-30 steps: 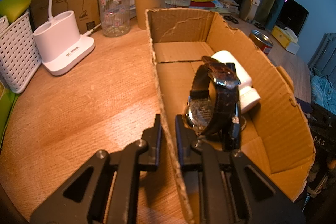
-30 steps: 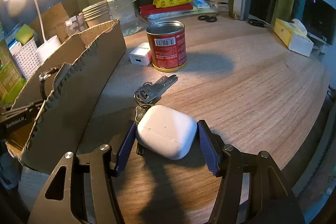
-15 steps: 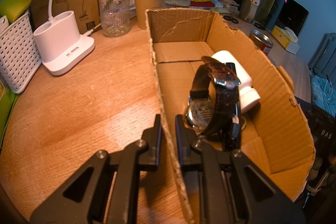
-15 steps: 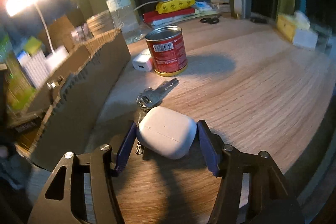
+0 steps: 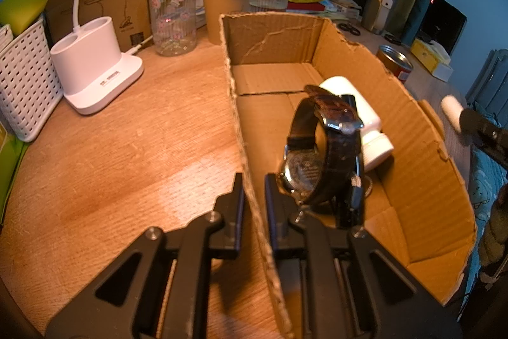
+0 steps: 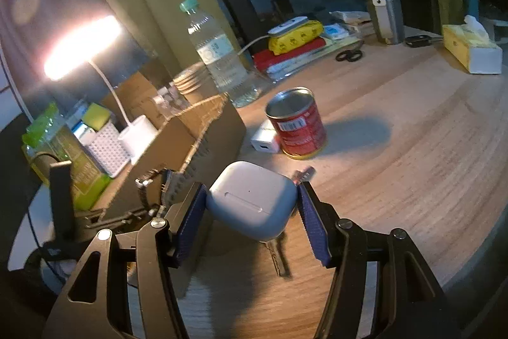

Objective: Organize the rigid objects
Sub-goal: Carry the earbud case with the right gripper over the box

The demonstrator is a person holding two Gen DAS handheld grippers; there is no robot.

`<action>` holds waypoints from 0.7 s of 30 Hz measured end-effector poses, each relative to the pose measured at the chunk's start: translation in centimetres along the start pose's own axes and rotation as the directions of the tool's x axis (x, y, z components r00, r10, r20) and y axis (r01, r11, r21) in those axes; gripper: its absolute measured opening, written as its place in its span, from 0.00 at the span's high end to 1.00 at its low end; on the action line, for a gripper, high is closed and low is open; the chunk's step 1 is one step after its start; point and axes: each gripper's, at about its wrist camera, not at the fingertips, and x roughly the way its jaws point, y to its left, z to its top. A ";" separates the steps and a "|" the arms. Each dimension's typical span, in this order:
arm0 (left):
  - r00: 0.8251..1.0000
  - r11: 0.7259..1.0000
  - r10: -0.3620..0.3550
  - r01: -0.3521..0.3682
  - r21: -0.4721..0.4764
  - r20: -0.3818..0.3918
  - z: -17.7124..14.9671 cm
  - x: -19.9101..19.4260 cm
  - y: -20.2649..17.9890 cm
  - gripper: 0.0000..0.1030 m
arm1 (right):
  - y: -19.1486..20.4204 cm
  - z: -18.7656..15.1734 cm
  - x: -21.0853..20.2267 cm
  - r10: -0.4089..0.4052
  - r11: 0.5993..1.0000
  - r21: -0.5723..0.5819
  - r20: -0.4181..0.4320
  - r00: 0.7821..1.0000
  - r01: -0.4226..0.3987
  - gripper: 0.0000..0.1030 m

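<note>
Right gripper [image 6: 252, 205] clamps the white earbud case [image 6: 250, 199] across its sides, seemingly lifted beside the cardboard box [image 6: 203, 129]; light, rigid, slippery, so flat sides suit gripping.

Left gripper [image 5: 254, 196]: low over desk, fingers pointing forward, jaws nearly closed, pinching box wall [image 5: 247, 167] between them; one finger outside box, other inside. Right gripper [image 6: 252, 205]: raised above desk, tilted, blue-padded fingers clamped on both sides of white earbud case [image 6: 252, 199], case held clear of surface. In left wrist view, right gripper visible as dark shape at right edge, beyond box's far wall.
</note>
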 end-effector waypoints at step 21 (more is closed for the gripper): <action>1.000 1.000 0.000 0.000 0.000 0.000 0.0 0.0 0.1 0.87 | 5.6 2.6 1.3 -0.045 0.986 -0.160 0.018 0.999 0.047 0.40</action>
